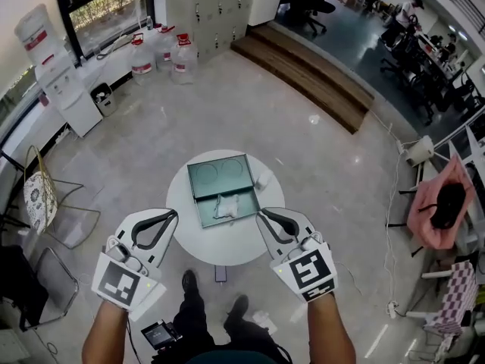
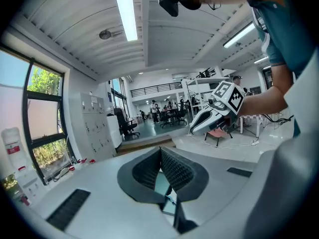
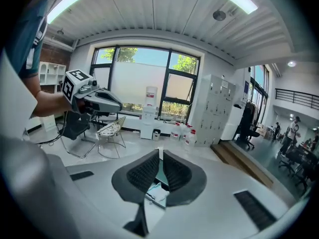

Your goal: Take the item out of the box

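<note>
The box (image 1: 220,174) lies open on the round counter (image 1: 227,245), with the white item (image 1: 226,206) in its near half. The left gripper (image 1: 171,216) and right gripper (image 1: 263,216) hover beside it, jaws closed, empty.

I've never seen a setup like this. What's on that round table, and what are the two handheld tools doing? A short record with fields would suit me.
Surface: round white table
Container: green box, open, both halves lying flat on the table
Contents: white crumpled item, in the half nearer the person
Left gripper: fingers together, holding nothing, left of the box
Right gripper: fingers together, holding nothing, right of the box
Progress: item not yet taken out
</note>
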